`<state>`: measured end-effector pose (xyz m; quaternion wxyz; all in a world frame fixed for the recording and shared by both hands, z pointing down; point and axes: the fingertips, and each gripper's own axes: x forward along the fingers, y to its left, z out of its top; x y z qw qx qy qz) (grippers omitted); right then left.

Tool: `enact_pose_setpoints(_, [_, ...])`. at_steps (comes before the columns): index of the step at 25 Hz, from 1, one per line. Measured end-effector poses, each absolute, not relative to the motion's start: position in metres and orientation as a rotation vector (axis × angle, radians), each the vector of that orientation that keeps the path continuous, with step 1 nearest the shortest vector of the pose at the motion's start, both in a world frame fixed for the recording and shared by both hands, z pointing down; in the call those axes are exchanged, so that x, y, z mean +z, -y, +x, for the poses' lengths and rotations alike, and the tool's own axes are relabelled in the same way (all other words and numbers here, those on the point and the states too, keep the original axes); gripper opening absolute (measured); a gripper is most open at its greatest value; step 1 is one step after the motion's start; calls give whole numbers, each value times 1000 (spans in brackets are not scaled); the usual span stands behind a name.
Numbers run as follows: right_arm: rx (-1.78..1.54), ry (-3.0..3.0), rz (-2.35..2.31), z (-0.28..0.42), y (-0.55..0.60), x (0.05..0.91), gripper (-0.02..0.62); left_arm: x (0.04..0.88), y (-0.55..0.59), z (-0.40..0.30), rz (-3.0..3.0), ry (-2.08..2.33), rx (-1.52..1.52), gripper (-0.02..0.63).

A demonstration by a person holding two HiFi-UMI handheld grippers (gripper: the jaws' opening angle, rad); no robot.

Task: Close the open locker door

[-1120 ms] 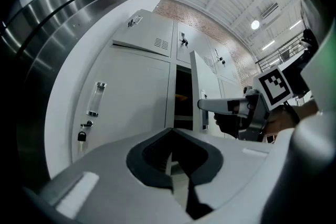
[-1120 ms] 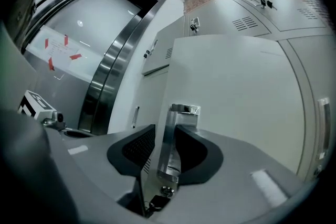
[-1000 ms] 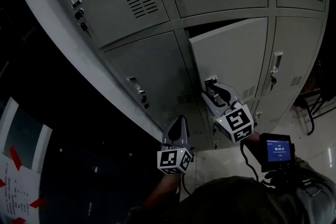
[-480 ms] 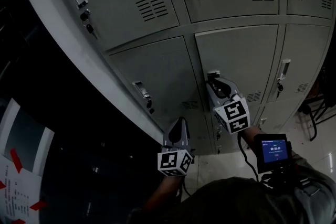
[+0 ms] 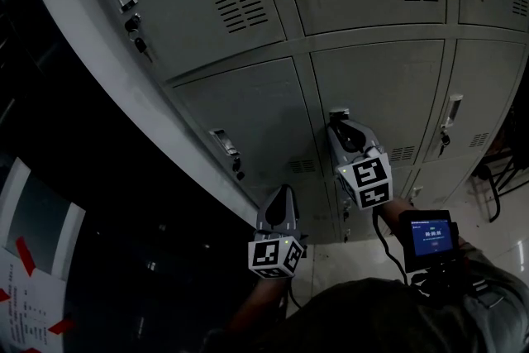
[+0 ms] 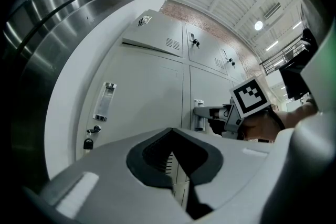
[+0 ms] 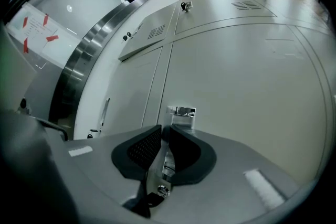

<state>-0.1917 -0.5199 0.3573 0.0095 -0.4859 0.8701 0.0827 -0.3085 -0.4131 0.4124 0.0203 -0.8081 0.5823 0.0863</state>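
The grey locker door (image 5: 384, 91) lies flush with its neighbours in the head view. My right gripper (image 5: 338, 119) reaches up to the door's metal handle (image 7: 181, 112) at its left edge. In the right gripper view the handle strip, with the lock below it, runs between the dark pads (image 7: 137, 150), and the jaws are closing onto it. My left gripper (image 5: 280, 194) hangs lower and to the left, off the lockers, shut with nothing in it. The left gripper view shows its pads (image 6: 148, 153) tip to tip, and the right gripper (image 6: 203, 111) at the handle.
Closed lockers with keys in their locks surround the door, such as the one to the left (image 5: 248, 120). A curved white and steel column edge (image 5: 99, 87) runs down the left. A small lit screen (image 5: 433, 237) sits by my right arm. Tiled floor (image 5: 496, 211) shows lower right.
The locker door swung from ajar to flush with the frame. My right gripper went in with it at the handle and its jaws narrowed. The left gripper stayed put.
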Motion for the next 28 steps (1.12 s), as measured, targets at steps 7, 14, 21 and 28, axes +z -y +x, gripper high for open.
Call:
enact_pose_setpoints(7, [261,-2706,-1538,-191,521,358,60,414,413,-306,-2517,-1798,269,-2])
enact_pose_setpoints(14, [283,-2678,-1611,-190,520,358,71,415,410,-311,-2521,-1798,265,-2])
enact_pose_setpoints(21, [236,-2697,-1669,-187,521,372,81,418,409,-313,-2538,-1785,261,-2])
enact_pose_setpoints(28, [187,-2718,-1694,-182,517,385,91,421,407,-310,-2568,-1762,255,-2])
